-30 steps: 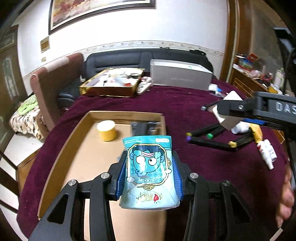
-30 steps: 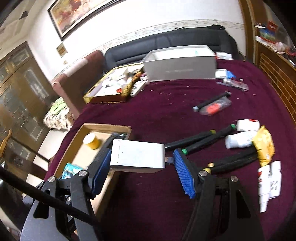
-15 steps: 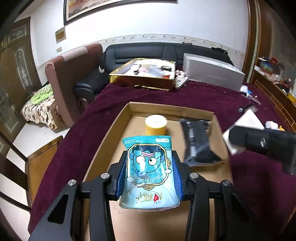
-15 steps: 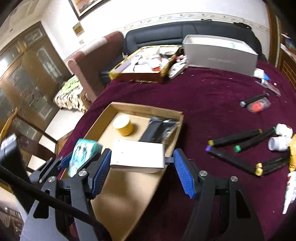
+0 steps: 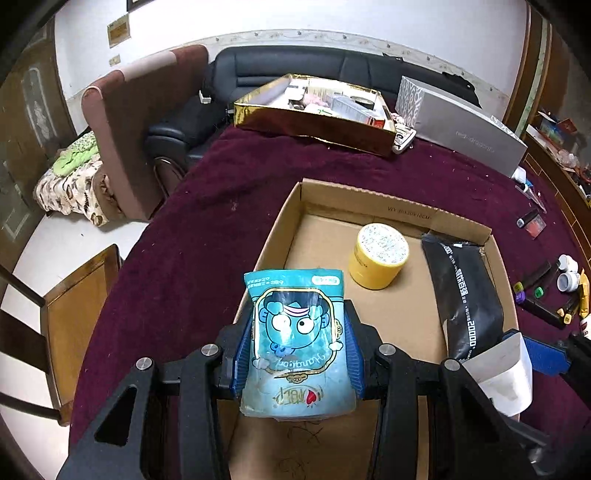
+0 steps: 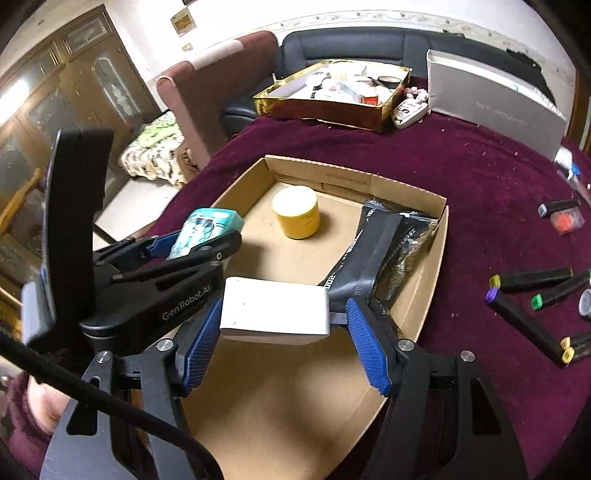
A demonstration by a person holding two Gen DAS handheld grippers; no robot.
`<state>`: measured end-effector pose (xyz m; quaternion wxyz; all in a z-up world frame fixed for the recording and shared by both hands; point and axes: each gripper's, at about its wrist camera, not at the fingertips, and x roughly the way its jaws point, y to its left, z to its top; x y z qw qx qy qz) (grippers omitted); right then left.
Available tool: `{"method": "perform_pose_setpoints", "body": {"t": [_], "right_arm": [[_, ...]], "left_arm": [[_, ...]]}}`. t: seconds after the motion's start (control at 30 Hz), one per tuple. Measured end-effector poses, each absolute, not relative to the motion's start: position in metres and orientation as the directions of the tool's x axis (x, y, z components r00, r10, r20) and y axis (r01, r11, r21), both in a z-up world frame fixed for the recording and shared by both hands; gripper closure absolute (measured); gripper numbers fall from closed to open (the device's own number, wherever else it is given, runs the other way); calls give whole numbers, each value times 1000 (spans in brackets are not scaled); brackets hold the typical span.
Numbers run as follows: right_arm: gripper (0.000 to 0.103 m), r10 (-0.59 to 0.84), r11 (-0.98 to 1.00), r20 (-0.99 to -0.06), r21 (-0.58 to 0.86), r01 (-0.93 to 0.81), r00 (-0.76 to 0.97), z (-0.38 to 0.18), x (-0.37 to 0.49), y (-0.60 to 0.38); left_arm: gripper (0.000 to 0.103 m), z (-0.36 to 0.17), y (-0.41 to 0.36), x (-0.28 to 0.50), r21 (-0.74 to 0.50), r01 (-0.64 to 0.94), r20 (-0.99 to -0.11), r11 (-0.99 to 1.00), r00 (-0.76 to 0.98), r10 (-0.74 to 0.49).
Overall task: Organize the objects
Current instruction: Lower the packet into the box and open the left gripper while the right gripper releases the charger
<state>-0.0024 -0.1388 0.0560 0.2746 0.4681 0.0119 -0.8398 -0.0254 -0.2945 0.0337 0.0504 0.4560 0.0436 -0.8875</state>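
Claws both over cardboard box [image 5: 284,225] on desk. Left claw [image 5: 298,354] pinching blue snack bag [image 5: 295,343], frame centre. Right claw [image 6: 284,332] pinching white box [image 6: 275,315], frame centre. Yellow jar [image 5: 378,256], black pouch [image 5: 465,291] lying inside, upper right.

Both fisheye views are evenly lit by indoor light, bright on the white wall [image 5: 332,18] and dimmer toward the wooden cabinet [image 6: 74,96]. Straight lines bow strongly near the edges, and black vignetting fills the corners. Glare sits on the glossy blue snack packet [image 5: 295,343]. Shadows inside the cardboard box [image 6: 436,258] are soft. Focus is sharp, with no motion blur.
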Motion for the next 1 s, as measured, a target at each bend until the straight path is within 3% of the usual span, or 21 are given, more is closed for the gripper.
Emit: {"method": "perform_pose_setpoints", "body": {"t": [0.57, 1.0], "right_arm": [[35, -444, -840, -782, 193, 507, -437, 51, -11, -154], [36, -408, -842, -797, 141, 520, -445, 42, -21, -166]], "left_arm": [[61, 37, -306, -74, -155, 132, -860, -979, -506, 68], [54, 33, -322, -76, -335, 168, -853, -927, -471, 223]]}}
